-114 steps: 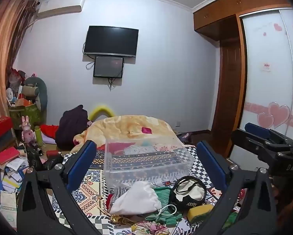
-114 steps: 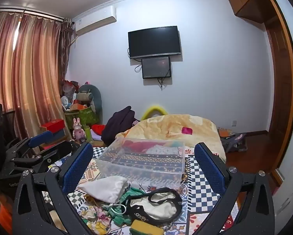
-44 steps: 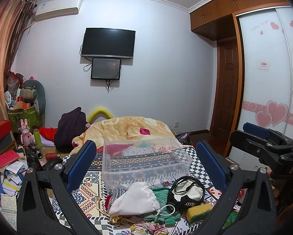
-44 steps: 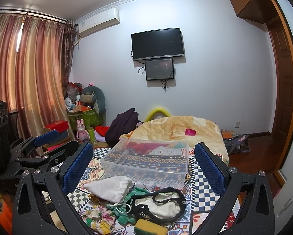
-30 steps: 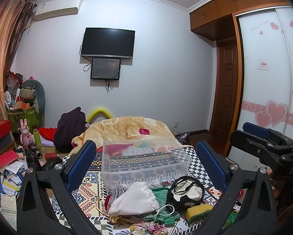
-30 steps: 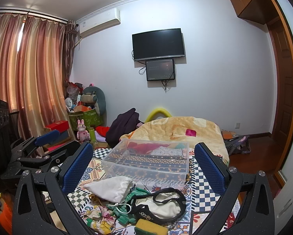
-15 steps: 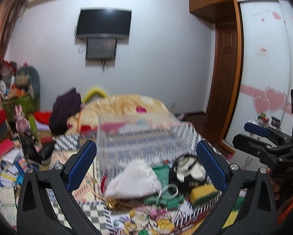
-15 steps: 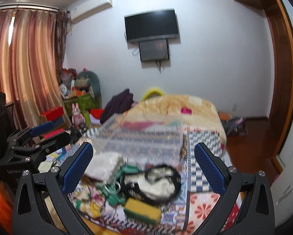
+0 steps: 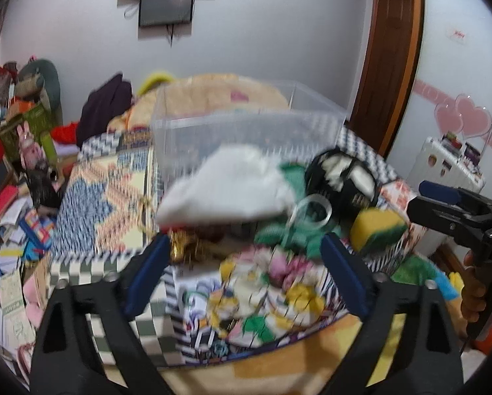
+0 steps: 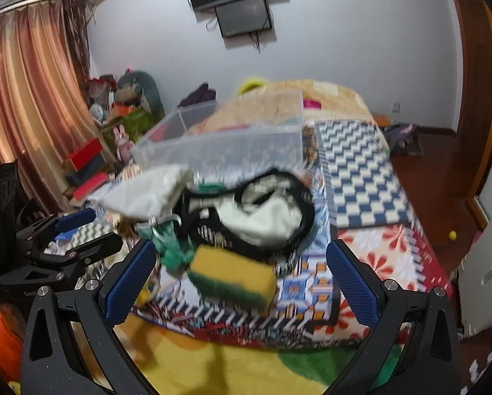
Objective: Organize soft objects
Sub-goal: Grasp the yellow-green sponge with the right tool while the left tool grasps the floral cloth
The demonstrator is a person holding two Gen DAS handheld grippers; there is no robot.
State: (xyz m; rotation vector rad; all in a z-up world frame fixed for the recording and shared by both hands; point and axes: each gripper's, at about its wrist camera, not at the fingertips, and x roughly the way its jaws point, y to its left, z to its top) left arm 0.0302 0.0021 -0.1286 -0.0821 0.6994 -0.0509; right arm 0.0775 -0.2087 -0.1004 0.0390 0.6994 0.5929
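Note:
Soft things lie in a heap on the patterned bed cover: a white cloth bag (image 9: 228, 187) (image 10: 147, 194), a green cloth (image 9: 292, 230), a black and cream bag (image 9: 344, 177) (image 10: 256, 214), a yellow and green sponge (image 9: 376, 230) (image 10: 233, 278) and a flowered cloth (image 9: 272, 289). A clear plastic bin (image 9: 246, 131) (image 10: 226, 141) stands behind them. My left gripper (image 9: 246, 276) is open and empty over the flowered cloth. My right gripper (image 10: 241, 283) is open and empty, with the sponge between its fingers. Both views are blurred.
A yellow blanket (image 10: 311, 98) and dark clothes (image 9: 104, 108) lie beyond the bin. Boxes, papers and toys (image 9: 12, 171) crowd the floor on the left. A wooden door (image 9: 387, 59) and a wardrobe with pink hearts (image 9: 463, 121) are on the right.
Both grippers have tilted down and moved closer to the heap on the bed. The sponge now sits between the right fingers. Both stayed open.

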